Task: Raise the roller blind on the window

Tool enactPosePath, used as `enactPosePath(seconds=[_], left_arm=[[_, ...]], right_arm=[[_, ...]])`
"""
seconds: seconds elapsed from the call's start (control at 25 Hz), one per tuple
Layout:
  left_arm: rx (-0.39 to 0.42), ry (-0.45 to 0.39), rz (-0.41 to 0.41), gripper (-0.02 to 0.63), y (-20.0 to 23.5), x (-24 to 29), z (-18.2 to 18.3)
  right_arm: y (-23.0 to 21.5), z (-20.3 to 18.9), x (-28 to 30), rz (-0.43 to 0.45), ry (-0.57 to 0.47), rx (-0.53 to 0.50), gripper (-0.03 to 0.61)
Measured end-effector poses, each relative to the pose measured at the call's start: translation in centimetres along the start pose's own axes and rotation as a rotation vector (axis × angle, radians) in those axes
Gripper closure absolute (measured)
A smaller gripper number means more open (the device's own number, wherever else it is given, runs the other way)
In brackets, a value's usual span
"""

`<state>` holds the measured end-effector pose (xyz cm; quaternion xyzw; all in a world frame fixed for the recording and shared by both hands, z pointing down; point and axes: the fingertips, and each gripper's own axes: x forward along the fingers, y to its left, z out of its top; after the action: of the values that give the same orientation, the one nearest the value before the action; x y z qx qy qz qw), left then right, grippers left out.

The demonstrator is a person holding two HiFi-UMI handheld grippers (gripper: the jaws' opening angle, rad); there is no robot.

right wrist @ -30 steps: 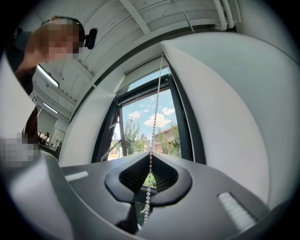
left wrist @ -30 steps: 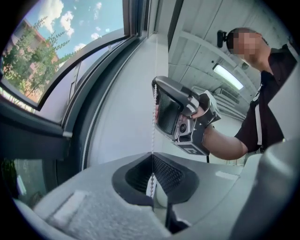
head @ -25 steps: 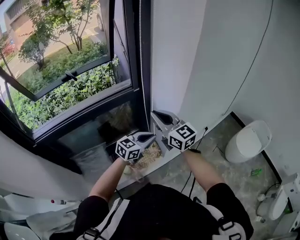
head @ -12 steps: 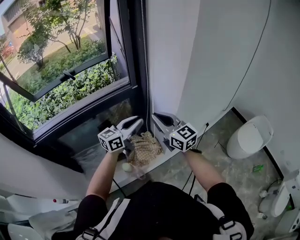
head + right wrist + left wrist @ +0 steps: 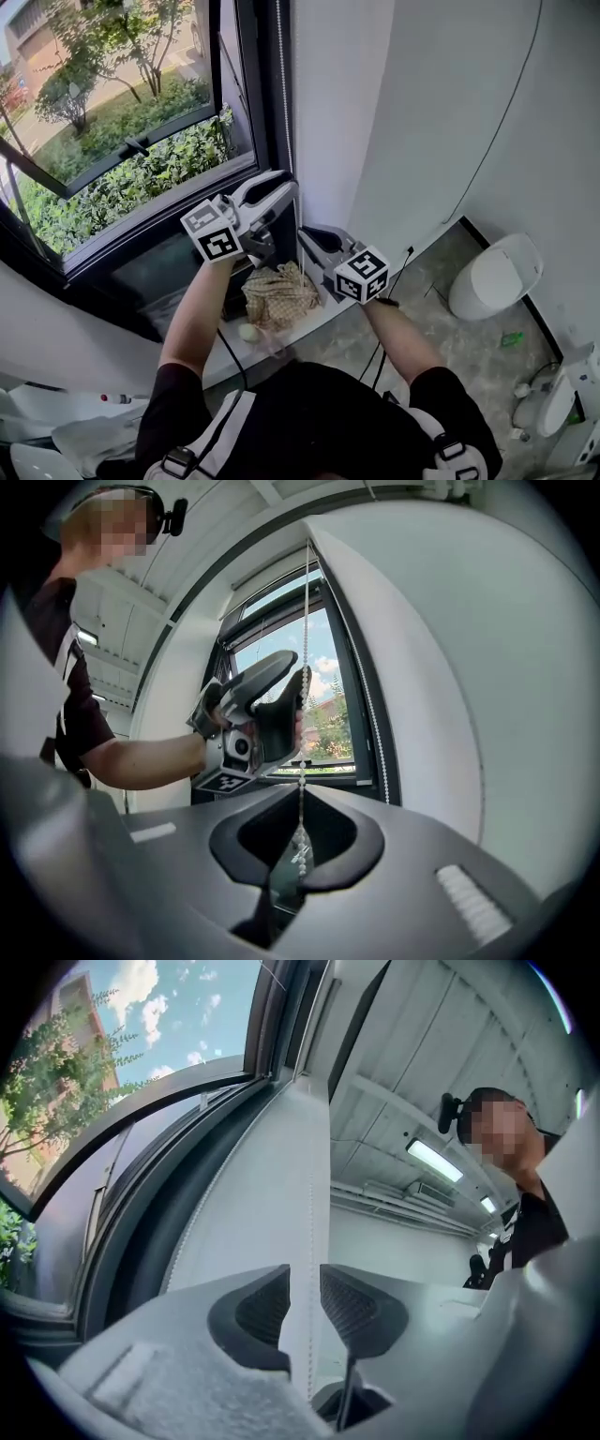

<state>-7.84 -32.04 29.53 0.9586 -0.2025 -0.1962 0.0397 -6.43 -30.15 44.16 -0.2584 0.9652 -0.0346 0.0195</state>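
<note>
The blind's bead chain [image 5: 306, 621], a thin string of small white beads, hangs straight down the right edge of the dark window frame [image 5: 265, 112], beside the smooth white wall [image 5: 422, 112]. The glass beyond shows trees and hedge uncovered. My left gripper [image 5: 305, 1288], held high at that edge, has just been opening. Its ribbed black pads [image 5: 264, 1305] stand apart, with the chain running loose in the gap. My right gripper [image 5: 298, 846], lower down, has its grey jaws pressed together on the chain, pinching the beads.
</note>
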Motion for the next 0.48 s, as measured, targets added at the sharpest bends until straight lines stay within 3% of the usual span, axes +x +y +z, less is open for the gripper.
enactPosePath(seconds=[0.16, 0.2, 0.24, 0.48], left_arm=[[0.007, 0.02, -0.029, 0.525, -0.9, 2.1, 0.8], [0.018, 0.022, -0.031, 0.58, -1.2, 2.4, 1.0], [0.027, 0.025, -0.031, 0.595, -1.4, 2.6, 1.1], [-0.019, -0.033, -0.023, 0.6, -1.8, 1.9, 1.0]], right_arm=[[0.2, 0.0, -0.2, 0.004, -0.002, -0.001, 0.563], [0.2, 0.0, -0.3, 0.001, -0.005, 0.0, 0.563], [0.2, 0.0, -0.4, 0.0, -0.007, 0.001, 0.563], [0.4, -0.1, -0.8, 0.003, -0.015, 0.008, 0.563]])
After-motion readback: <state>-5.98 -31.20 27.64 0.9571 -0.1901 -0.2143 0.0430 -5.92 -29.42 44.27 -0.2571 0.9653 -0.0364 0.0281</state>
